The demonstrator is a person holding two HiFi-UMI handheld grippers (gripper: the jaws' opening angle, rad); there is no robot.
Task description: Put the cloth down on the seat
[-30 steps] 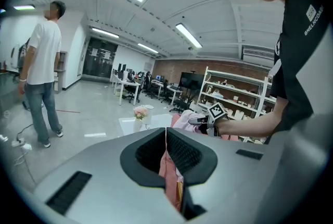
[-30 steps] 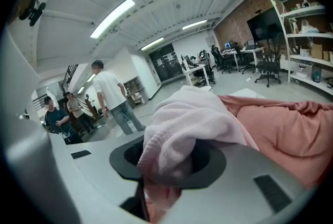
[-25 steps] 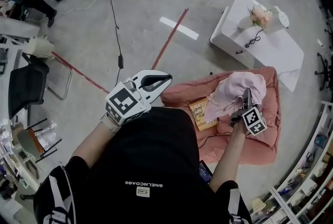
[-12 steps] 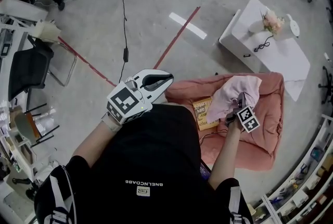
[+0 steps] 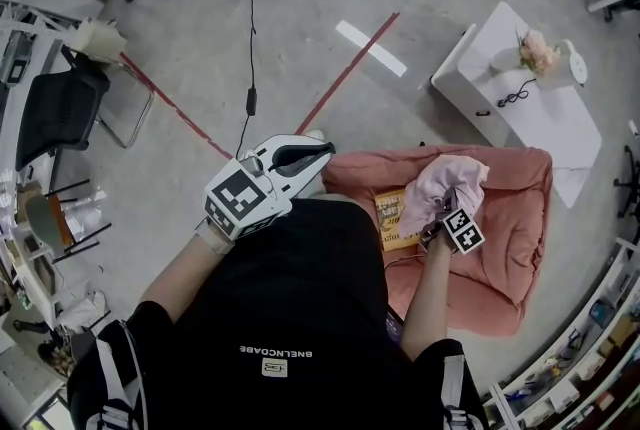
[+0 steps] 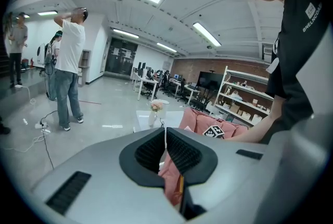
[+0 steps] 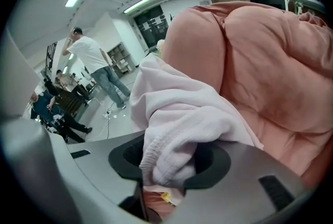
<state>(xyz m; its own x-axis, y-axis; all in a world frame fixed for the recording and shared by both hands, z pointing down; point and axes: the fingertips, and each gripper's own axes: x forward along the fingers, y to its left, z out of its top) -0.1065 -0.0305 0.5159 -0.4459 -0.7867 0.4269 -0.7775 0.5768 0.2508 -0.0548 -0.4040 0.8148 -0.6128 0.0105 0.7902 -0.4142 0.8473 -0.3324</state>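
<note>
A pale pink cloth hangs bunched over the salmon-pink cushioned seat, just above its left half. My right gripper holds the cloth from below. In the right gripper view the cloth fills the gap between the right gripper's dark pads, whose jaws are easing open. The seat's back cushion is close behind. My left gripper hovers left of the seat over the floor, shut and empty. In its own view the left gripper points at the seat.
A yellow book lies on the seat's left side, beside the cloth. A white low table with flowers stands beyond the seat. A cable and red tape lines cross the floor. A person stands farther off. Shelves line the right edge.
The right gripper and cloth have come down and in toward the seat's left half, and the cloth looks more bunched. The left gripper has stayed put.
</note>
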